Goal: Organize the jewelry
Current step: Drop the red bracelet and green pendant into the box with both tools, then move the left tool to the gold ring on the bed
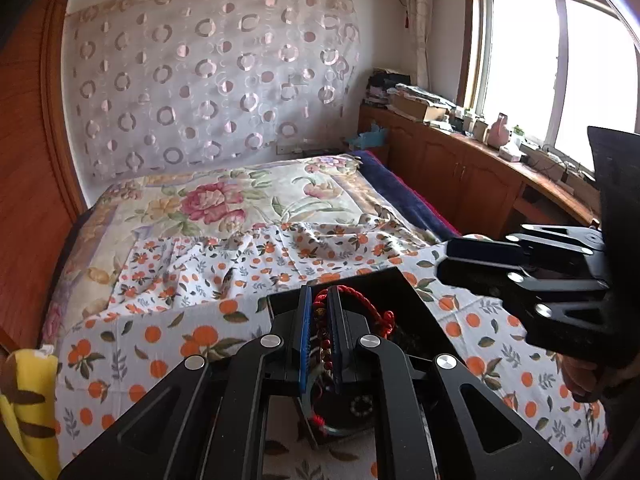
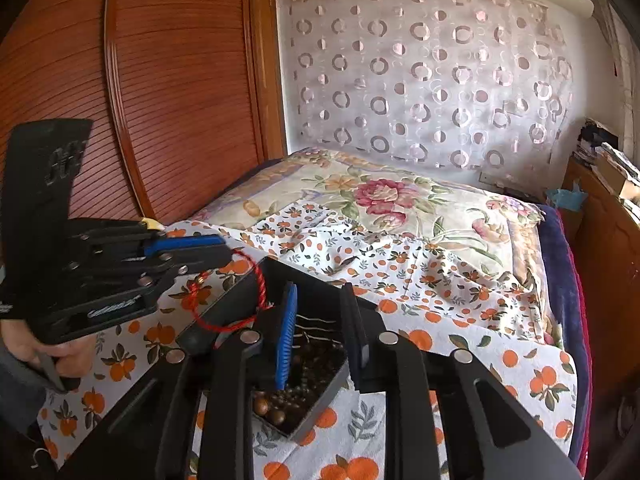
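My left gripper (image 1: 320,332) is clamped on a red cord bracelet (image 1: 352,308) — the braided cord loops out above and to the right of the blue-faced pads, and a strand of small dark-red and gold beads hangs between them. In the right wrist view the same left gripper (image 2: 224,250) enters from the left edge with a hand (image 2: 44,350) on its handle, and the red cord (image 2: 256,288) droops from its tips in a loop over the near rim of a black tray (image 2: 320,412). My right gripper (image 2: 320,316) stands above that tray with its jaws parted; nothing lies between the pads, and through the gap I see the tray floor. The tray rests on a white cloth printed with oranges (image 2: 500,364), which is spread over a floral bedspread (image 2: 392,200). Inside the tray lie brown bead strands (image 2: 316,368); two larger wooden beads (image 2: 268,410) sit at its near corner. In the left wrist view the tray (image 1: 404,292) is mostly hidden behind my left gripper, and a dark beaded ring (image 1: 362,406) shows low between the fingers. My right gripper (image 1: 452,260) reaches in from the right, its tips just past the tray's far-right corner. A wooden wardrobe (image 2: 160,92) stands left of the bed, and a sheer curtain with circles (image 2: 432,76) hangs on the wall behind it.
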Motion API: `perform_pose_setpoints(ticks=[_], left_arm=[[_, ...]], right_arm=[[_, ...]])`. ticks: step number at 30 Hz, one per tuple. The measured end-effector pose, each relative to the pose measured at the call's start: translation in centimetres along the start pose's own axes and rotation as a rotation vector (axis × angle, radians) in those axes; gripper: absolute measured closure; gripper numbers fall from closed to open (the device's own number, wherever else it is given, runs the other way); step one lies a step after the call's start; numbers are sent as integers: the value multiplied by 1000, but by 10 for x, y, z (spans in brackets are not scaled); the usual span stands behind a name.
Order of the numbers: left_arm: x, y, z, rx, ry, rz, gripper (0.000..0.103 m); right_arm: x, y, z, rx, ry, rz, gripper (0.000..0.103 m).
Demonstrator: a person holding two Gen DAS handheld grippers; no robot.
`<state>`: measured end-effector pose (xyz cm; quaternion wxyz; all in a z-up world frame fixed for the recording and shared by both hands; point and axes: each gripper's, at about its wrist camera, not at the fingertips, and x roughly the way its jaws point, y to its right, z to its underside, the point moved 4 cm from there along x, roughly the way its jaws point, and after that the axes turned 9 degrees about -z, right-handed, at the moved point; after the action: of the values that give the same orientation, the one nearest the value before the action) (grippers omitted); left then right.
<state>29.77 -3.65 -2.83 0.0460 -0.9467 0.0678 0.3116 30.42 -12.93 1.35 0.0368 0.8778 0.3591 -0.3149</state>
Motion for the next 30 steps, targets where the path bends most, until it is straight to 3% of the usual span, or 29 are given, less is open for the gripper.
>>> perform_pose_setpoints(ticks=[8, 16, 23, 30], left_arm=[[11, 2, -9, 1, -9, -11, 95], [-2, 4, 4, -3, -11, 4, 73], [-19, 8, 20, 13, -11, 5, 70], [-28, 1, 30, -1, -27, 7, 60]], right_arm=[[-17, 8, 31, 44, -17, 19, 78], [-31, -3, 85, 69, -82, 28, 78], [-31, -21, 123, 97, -138, 20, 78], [-31, -42, 147, 85, -189, 7, 78]])
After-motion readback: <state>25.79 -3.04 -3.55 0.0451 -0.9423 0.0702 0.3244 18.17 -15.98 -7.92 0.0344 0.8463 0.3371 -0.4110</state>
